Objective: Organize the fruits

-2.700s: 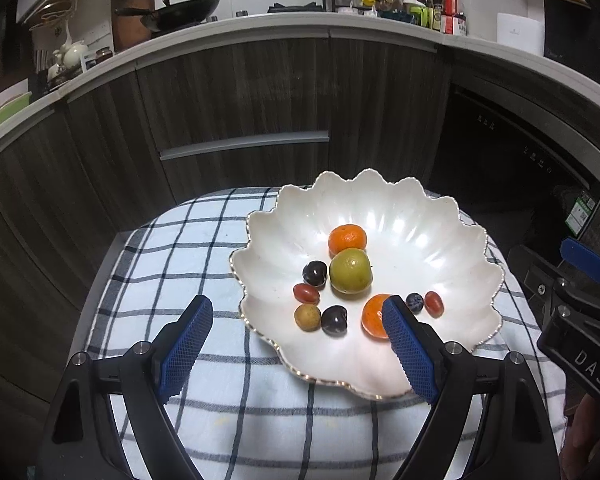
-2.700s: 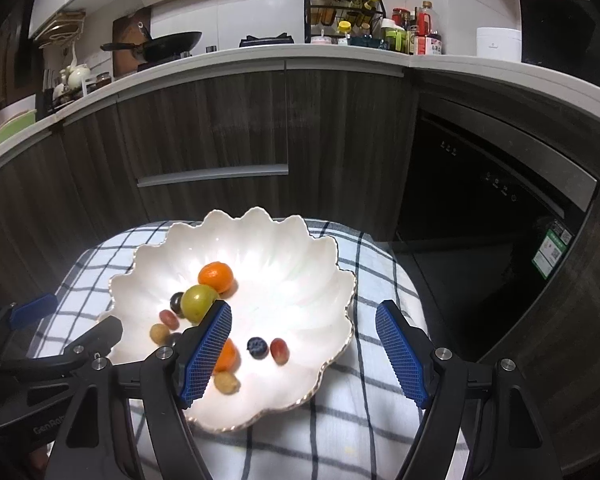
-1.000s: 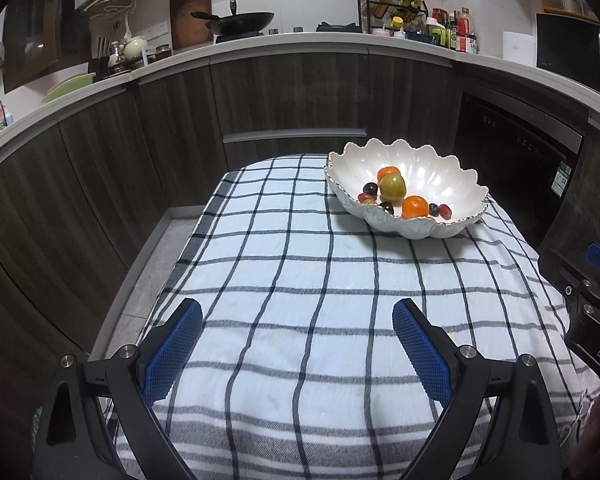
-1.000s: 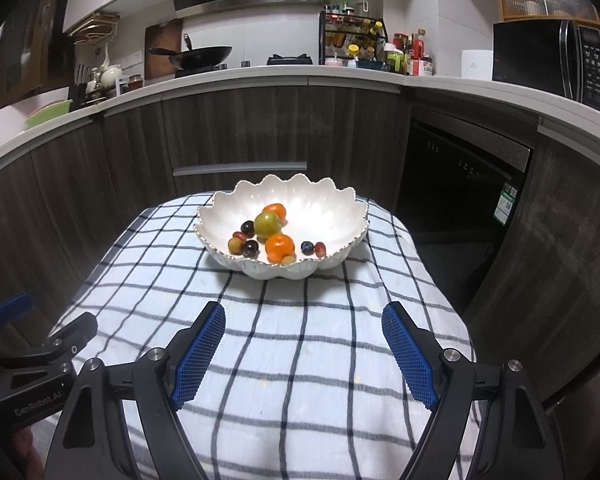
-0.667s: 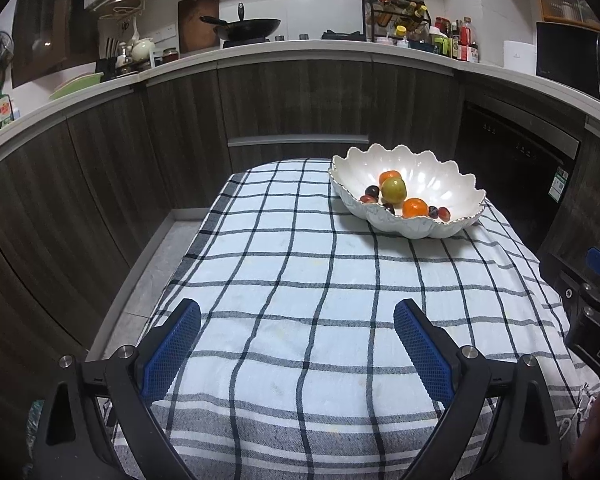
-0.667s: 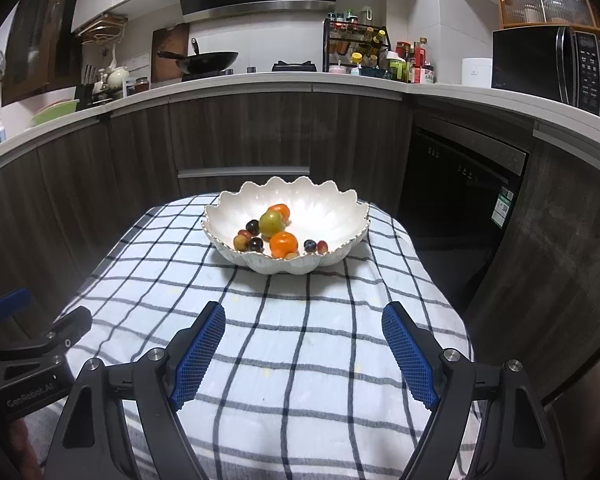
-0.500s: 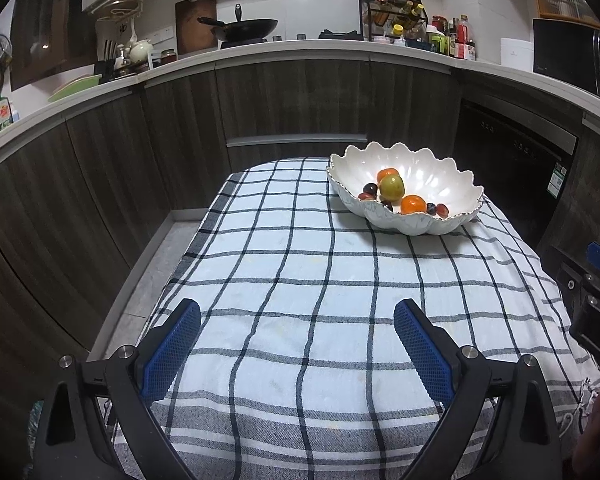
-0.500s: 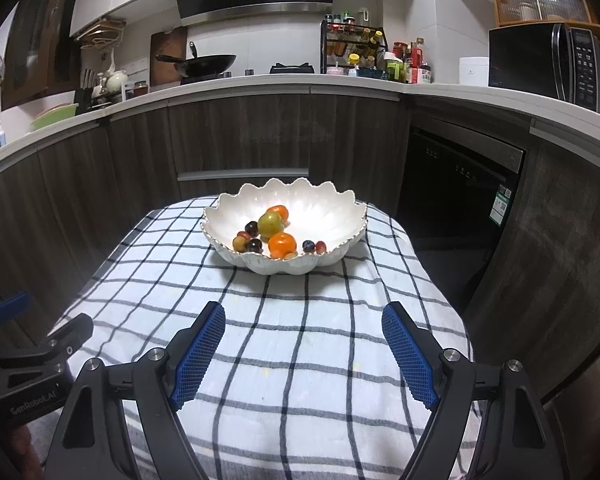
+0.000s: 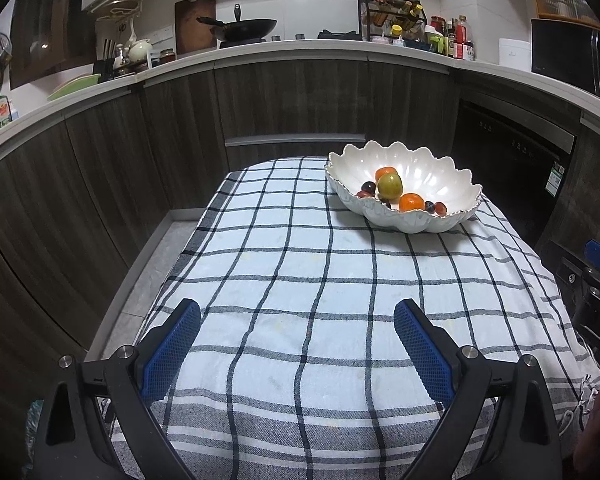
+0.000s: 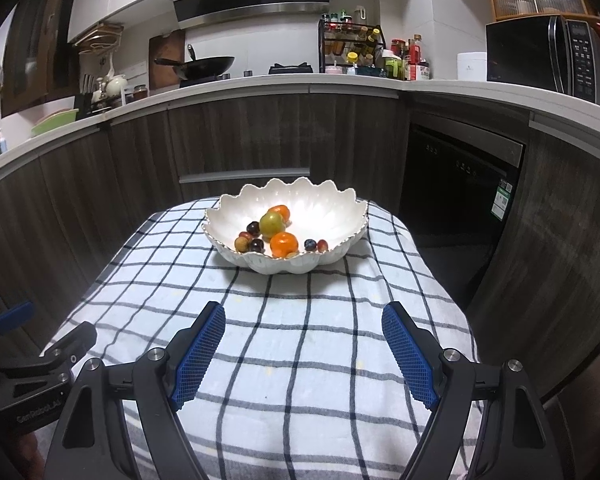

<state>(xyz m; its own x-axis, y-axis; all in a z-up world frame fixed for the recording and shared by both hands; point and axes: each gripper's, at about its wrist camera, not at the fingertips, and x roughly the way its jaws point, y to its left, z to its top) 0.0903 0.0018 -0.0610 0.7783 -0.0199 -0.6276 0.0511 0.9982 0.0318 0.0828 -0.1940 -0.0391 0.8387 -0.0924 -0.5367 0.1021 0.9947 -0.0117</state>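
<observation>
A white scalloped bowl (image 9: 448,184) (image 10: 332,216) stands at the far end of the checked tablecloth (image 9: 300,264) (image 10: 300,320). In it lie a green fruit (image 9: 389,185) (image 10: 271,223), two oranges (image 9: 411,202) (image 10: 284,243) and several small dark and red fruits. My left gripper (image 9: 297,314) hangs open over the near cloth, far short of the bowl, nothing between its blue pads. My right gripper (image 10: 303,316) is open too, empty, near the table's front with the bowl straight ahead. Each gripper shows at the edge of the other's view.
Dark wood cabinets curve around the table, topped by a white counter with a wok (image 10: 204,66), a spice rack (image 10: 352,54) and a microwave (image 10: 548,56). A black oven door (image 10: 452,184) is on the right. Grey floor (image 9: 152,264) shows left of the table.
Since 2.7 s ago both grippers have drawn back from the bowl toward the near end of the table. Over the last second they have hardly moved, and both stay open.
</observation>
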